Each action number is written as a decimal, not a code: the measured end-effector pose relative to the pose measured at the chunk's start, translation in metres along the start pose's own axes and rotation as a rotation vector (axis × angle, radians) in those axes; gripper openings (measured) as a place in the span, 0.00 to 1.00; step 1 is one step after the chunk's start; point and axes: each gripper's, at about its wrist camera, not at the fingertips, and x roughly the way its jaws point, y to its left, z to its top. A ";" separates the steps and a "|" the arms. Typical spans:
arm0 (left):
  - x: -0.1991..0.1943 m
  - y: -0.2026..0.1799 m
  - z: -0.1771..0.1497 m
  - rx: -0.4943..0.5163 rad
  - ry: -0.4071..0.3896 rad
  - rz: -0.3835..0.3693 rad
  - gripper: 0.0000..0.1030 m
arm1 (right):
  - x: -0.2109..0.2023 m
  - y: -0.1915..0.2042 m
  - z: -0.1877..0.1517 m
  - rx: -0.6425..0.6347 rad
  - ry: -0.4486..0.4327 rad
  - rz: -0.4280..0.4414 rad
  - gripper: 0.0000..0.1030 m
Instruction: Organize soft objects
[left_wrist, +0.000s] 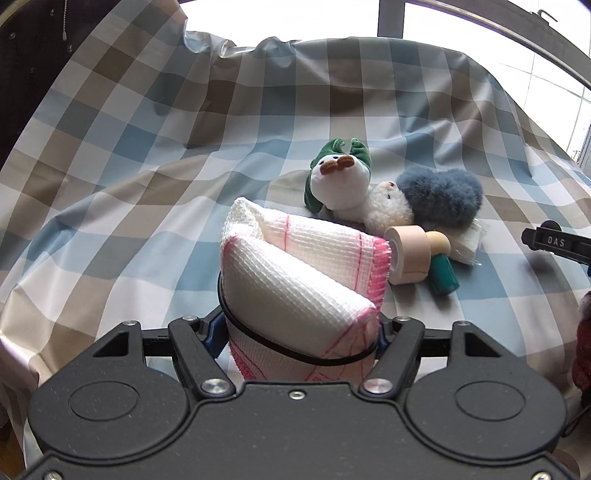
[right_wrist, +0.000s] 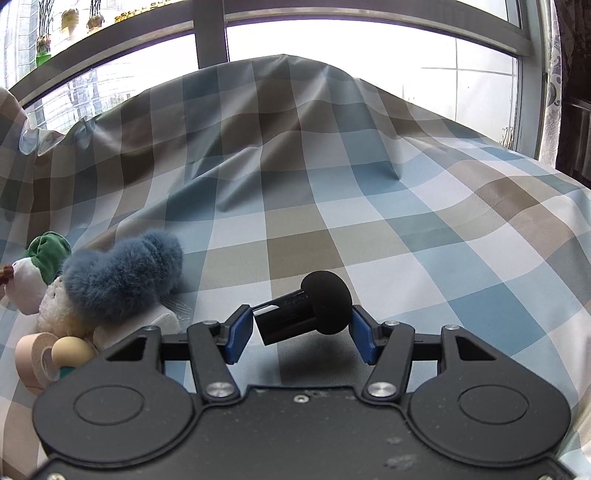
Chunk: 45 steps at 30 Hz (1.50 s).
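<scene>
Left wrist view: we carry a folded white cloth toward the pile of soft things.

Our left gripper has its jaws clamped on the cloth, held upright just near of the pile: green-hooded plush, blue fluffy toy, tape roll. Our right gripper grips a black foam-tipped cylinder, right of the pile above the checked tablecloth. We judge both are headed to join the group.

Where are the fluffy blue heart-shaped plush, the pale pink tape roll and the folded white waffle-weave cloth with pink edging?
Fluffy blue heart-shaped plush (right_wrist: 122, 277), right wrist view, furry middle.
Pale pink tape roll (left_wrist: 408, 254), left wrist view, outer side.
Folded white waffle-weave cloth with pink edging (left_wrist: 291, 288), left wrist view, front fold.
</scene>
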 end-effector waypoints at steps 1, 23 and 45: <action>-0.004 0.000 -0.004 -0.003 0.006 -0.006 0.64 | -0.003 0.000 -0.001 0.000 -0.011 0.002 0.54; -0.061 -0.006 -0.068 -0.011 0.109 -0.056 0.64 | -0.124 -0.036 -0.015 0.122 -0.090 0.077 0.55; -0.094 -0.001 -0.092 0.008 0.166 -0.091 0.64 | -0.251 0.014 -0.084 -0.158 0.066 0.307 0.56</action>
